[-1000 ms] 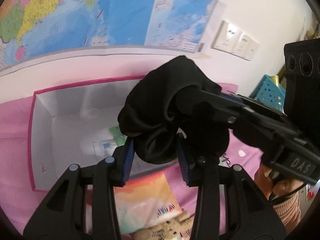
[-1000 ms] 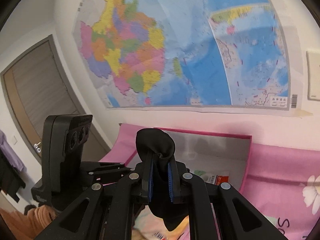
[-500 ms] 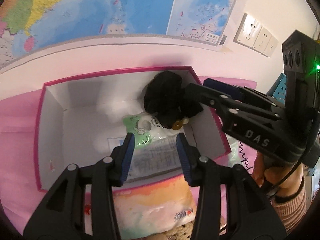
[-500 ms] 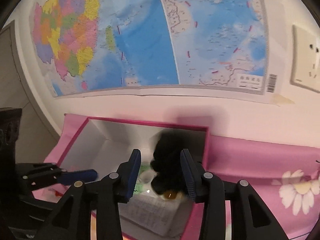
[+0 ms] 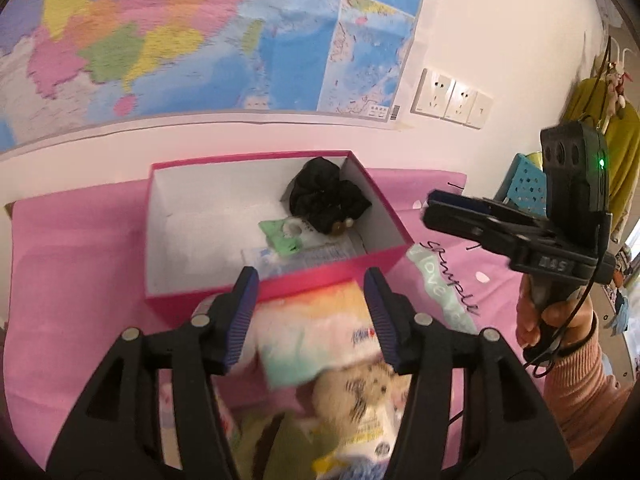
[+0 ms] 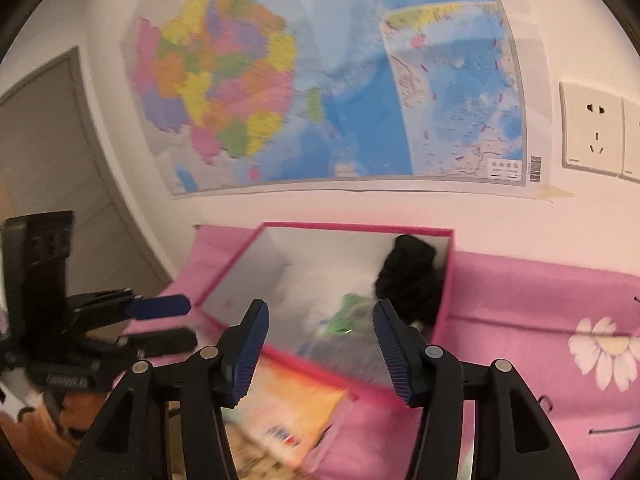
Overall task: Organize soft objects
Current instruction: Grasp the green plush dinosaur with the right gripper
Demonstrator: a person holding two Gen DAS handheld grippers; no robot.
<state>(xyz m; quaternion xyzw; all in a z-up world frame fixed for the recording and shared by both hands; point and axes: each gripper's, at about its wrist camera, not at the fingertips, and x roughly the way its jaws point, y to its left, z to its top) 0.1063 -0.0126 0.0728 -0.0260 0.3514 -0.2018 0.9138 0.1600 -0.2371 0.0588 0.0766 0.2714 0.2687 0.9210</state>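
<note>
Left gripper: jaws apart with nothing between the pads; they have just been opening; it hangs over a blurred pastel packet at the box's 6 o'clock side
Right gripper: jaws apart, holding nothing; they have just been opening; seen in the left wrist view at 3 o'clock of the box, gripped by a hand in a pink sleeve
Black soft item: bunched in the pink box, in the corner at about 1 o'clock, against the white inner wall; free of both grippers
Box contents: a green-and-white packet just beside the black item, at its 7 o'clock
Plush toy: beige, blurred, at 6 o'clock below the pastel packet
Surface: pink cloth with a daisy print
Wall: map above the box; sockets at 2 o'clock
</note>
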